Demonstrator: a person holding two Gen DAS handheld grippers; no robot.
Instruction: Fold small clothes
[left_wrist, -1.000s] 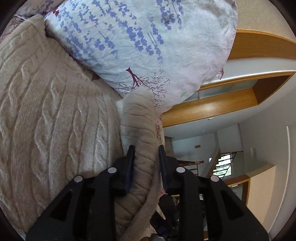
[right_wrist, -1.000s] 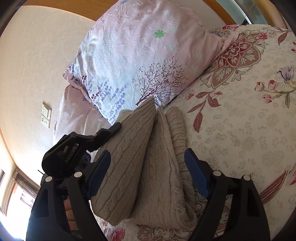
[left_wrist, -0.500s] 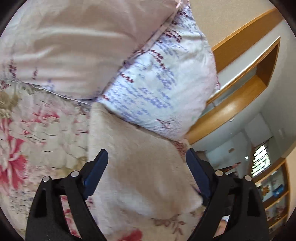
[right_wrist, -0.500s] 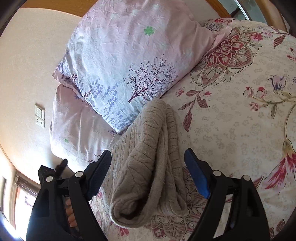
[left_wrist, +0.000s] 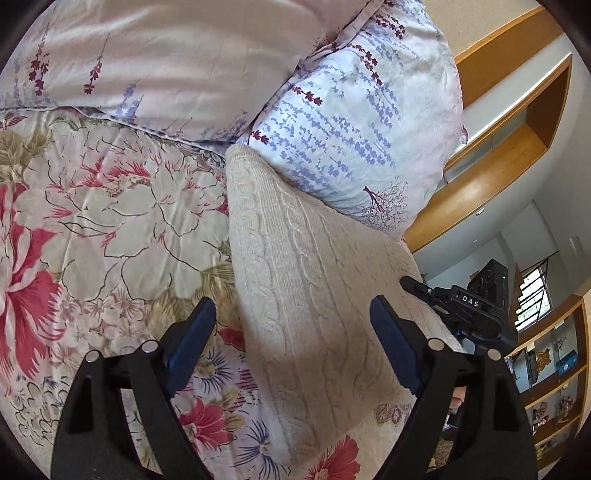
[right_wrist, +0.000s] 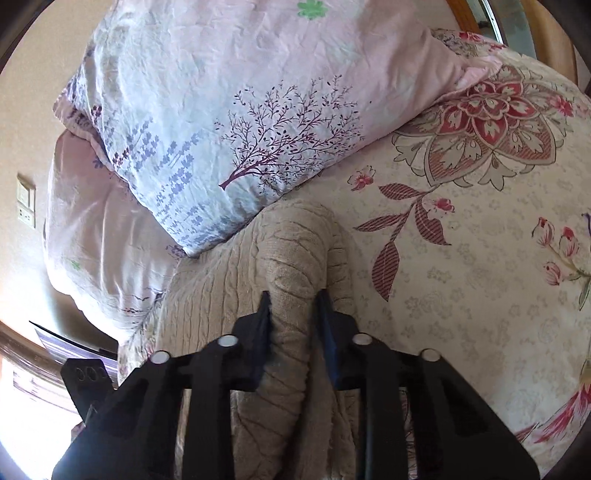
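Left wrist view: the left gripper (left_wrist: 291, 317) has its fingers spread wide, the folded beige sweater (left_wrist: 314, 295) lying between them on the floral bedspread (left_wrist: 110, 221), its far end against a pillow (left_wrist: 354, 122).

Right wrist view: the right gripper (right_wrist: 293, 295) fingers pinch a ridge of the sweater (right_wrist: 295, 258).

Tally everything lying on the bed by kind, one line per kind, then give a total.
Knit sweaters: 1, the beige cable-knit sweater lying on the floral bedspread, pinched by the right gripper
Pillows: 2, the tree-print pillow leaning over the plain pink pillow
Total: 3
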